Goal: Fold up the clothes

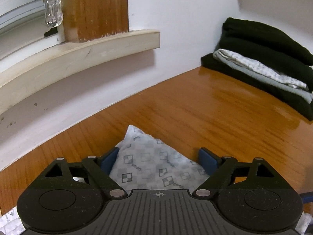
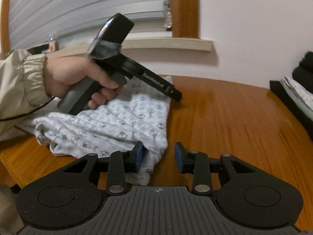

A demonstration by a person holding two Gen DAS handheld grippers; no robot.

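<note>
Bench: a glossy orange-brown wooden bench [image 1: 205, 105], its grain running across, met a white wall at the far edge.
Garment: a pale cloth [image 2: 121, 121] printed with small grey squares lay rumpled on the near left part of the bench, one corner [image 1: 135, 133] pointing toward the wall.
Stack: folded clothes [image 1: 273, 62] sat at the far right corner, well apart from the printed garment.
Stack layers: a black piece lay directly on the wood, a light patterned piece on it, more black ones on top.
</note>
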